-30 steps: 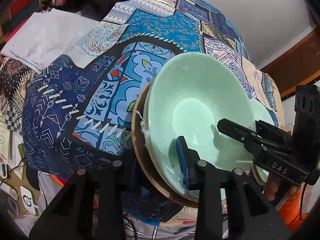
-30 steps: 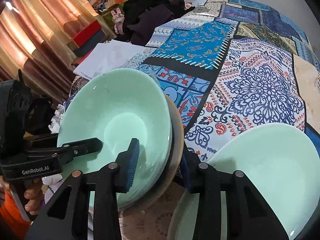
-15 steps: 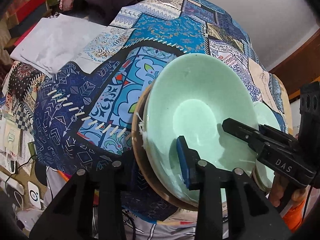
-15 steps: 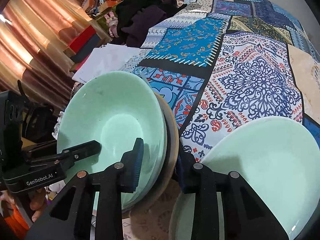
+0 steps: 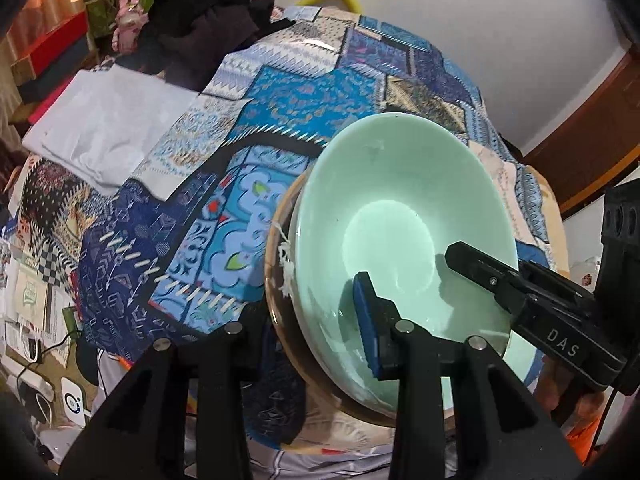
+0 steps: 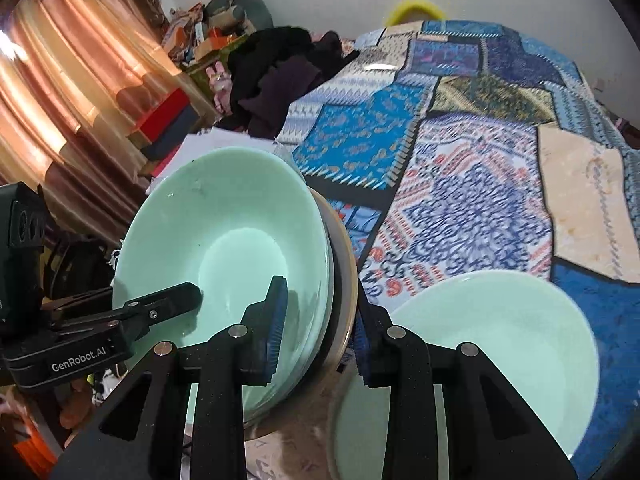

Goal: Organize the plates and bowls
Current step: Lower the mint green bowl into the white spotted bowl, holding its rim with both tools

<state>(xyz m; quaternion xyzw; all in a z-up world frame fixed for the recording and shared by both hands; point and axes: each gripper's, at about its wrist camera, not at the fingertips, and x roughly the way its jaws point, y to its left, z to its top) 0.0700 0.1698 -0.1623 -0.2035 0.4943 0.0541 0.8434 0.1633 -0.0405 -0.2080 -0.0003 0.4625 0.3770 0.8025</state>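
Note:
A stack of mint-green bowls (image 5: 400,216) nested in a brown-rimmed plate (image 5: 276,280) is held up between both grippers, above the patchwork cloth. My left gripper (image 5: 312,320) is shut on the stack's near-left rim, one pad inside the top bowl. My right gripper (image 6: 318,328) is shut on the opposite rim of the same stack (image 6: 224,248); it also shows in the left wrist view (image 5: 520,296). A second mint-green bowl (image 6: 500,344) sits on the cloth at the lower right.
The patchwork cloth (image 5: 280,112) covers the surface. A folded white cloth (image 5: 104,128) lies at the left, dark clothing (image 5: 208,16) behind it. Boxes and a curtain (image 6: 60,80) stand to the left. A wall (image 5: 480,20) is behind.
Both grippers have lifted the stack together; the view has tilted up, showing more of the far cloth and wall. The grip on both rims is unchanged.

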